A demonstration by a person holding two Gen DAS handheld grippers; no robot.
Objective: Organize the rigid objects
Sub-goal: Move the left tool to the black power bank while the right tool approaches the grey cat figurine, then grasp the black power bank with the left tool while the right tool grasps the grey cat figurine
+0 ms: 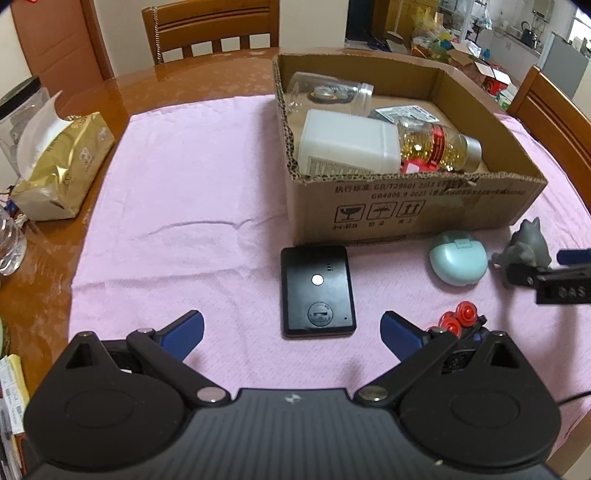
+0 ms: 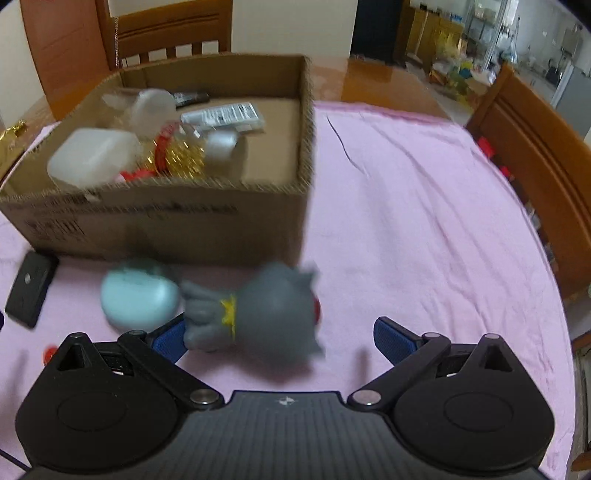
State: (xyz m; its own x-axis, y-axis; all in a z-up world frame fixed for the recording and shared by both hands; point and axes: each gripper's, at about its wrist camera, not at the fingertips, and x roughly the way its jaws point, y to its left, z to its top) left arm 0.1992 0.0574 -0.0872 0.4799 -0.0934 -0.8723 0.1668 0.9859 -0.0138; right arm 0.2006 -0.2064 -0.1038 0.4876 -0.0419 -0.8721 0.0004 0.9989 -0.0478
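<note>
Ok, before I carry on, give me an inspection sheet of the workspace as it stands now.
Surface: pink cloth over a glossy wooden table.
Job's things: cardboard box holds a white container, a clear jar and a bottle of golden capsules, all lying down. Outside it: black device, mint case, grey cat figure, red-capped item.
Clutter: gold tissue pack at the table's left edge.
Grippers: left gripper open, empty; right gripper open, with the cat figure between its fingers, ungripped.
Cables: thin black lead by the left gripper.
Surroundings: wooden chairs; cluttered room beyond.
</note>
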